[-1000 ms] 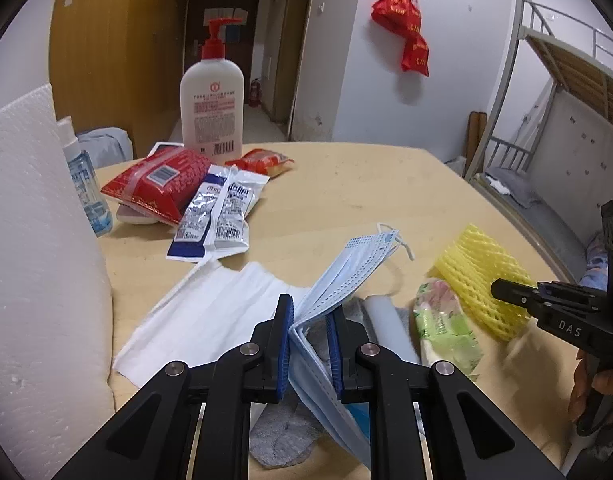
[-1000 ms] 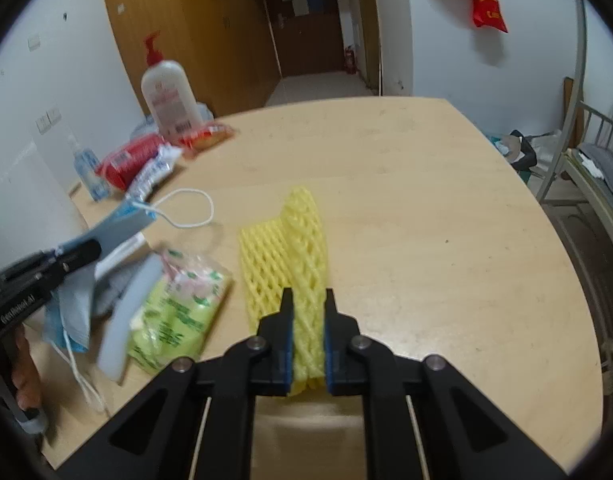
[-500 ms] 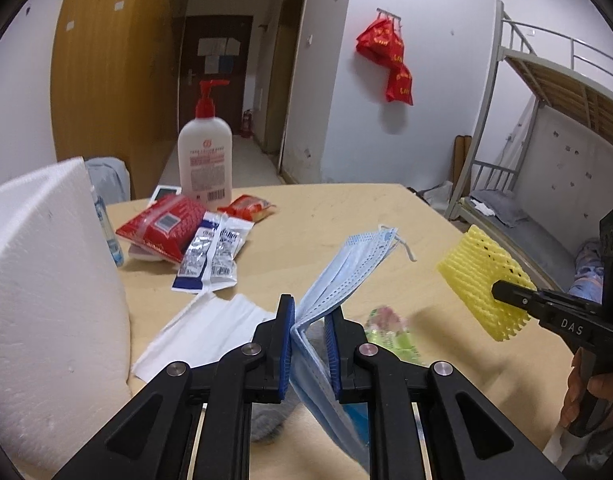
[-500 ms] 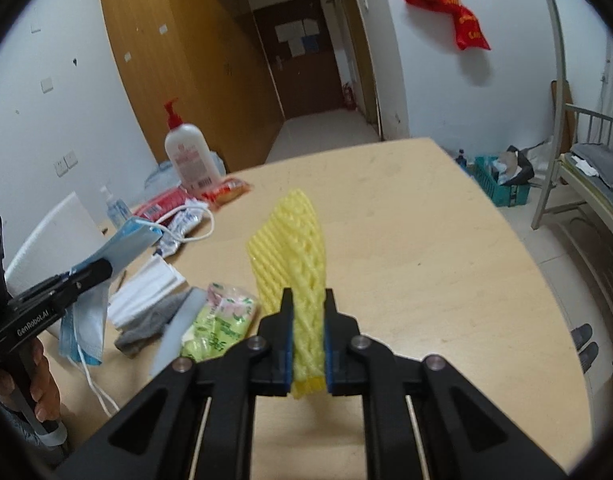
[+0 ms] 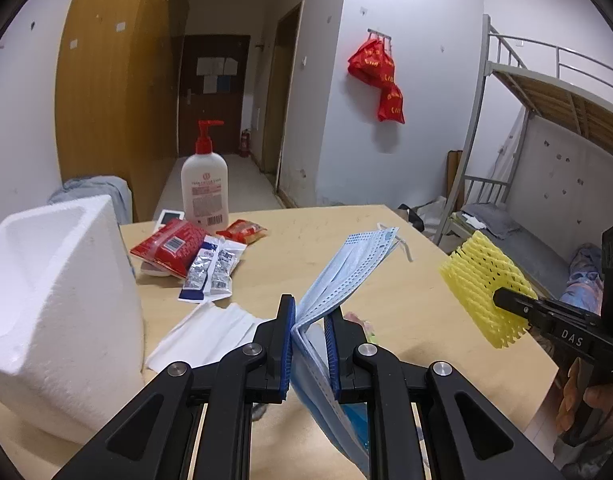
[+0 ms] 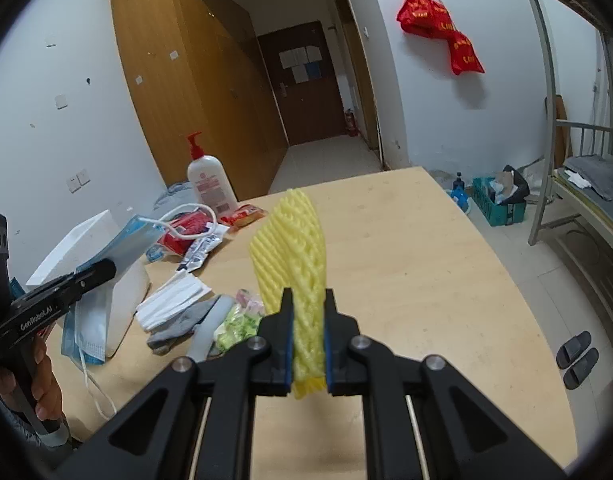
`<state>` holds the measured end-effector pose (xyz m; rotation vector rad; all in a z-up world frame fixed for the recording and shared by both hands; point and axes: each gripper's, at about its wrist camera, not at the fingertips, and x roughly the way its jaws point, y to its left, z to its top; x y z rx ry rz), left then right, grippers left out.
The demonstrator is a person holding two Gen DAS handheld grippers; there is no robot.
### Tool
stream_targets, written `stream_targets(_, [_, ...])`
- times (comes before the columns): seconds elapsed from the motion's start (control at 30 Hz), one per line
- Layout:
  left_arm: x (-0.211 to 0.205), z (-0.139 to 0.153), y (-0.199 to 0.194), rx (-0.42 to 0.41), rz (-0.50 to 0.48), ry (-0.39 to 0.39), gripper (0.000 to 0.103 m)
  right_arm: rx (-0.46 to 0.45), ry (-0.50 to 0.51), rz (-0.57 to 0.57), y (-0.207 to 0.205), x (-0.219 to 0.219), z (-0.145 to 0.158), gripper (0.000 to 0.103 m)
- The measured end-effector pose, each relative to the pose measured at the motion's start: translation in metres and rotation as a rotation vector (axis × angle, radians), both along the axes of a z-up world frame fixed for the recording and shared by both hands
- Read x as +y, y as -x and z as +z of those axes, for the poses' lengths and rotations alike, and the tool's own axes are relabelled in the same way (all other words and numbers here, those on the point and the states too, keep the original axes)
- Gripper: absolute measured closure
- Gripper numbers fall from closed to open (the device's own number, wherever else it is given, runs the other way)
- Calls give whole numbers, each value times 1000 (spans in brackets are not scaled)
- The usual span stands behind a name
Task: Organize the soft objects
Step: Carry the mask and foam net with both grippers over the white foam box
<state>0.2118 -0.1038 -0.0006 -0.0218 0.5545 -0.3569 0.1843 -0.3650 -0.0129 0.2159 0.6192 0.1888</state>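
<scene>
My left gripper (image 5: 309, 316) is shut on a blue face mask (image 5: 346, 268) and holds it in the air above the wooden table (image 5: 338, 220). The mask also shows in the right wrist view (image 6: 118, 246), its white ear loop hanging free. My right gripper (image 6: 309, 312) is shut on a yellow foam net (image 6: 294, 248), lifted off the table; the net also shows at the right of the left wrist view (image 5: 482, 284). A white foam box (image 5: 46, 300) stands at the table's left.
On the table lie white folded tissues (image 5: 210, 332), a grey sock (image 6: 178, 326), a green packet (image 6: 238, 322), red and silver packets (image 5: 170, 246) and a lotion pump bottle (image 5: 204, 188). A metal bunk bed (image 5: 546, 152) stands to the right.
Both grippers have risen from the table, lifting the mask and the foam net into the air. The foam box top has come into view at the left.
</scene>
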Motion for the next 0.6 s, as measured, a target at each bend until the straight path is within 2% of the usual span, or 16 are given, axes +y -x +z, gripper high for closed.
stream_targets(0.6, [5, 31, 81, -115, -22, -8, 87, -126, 6, -5, 77, 5, 29, 89])
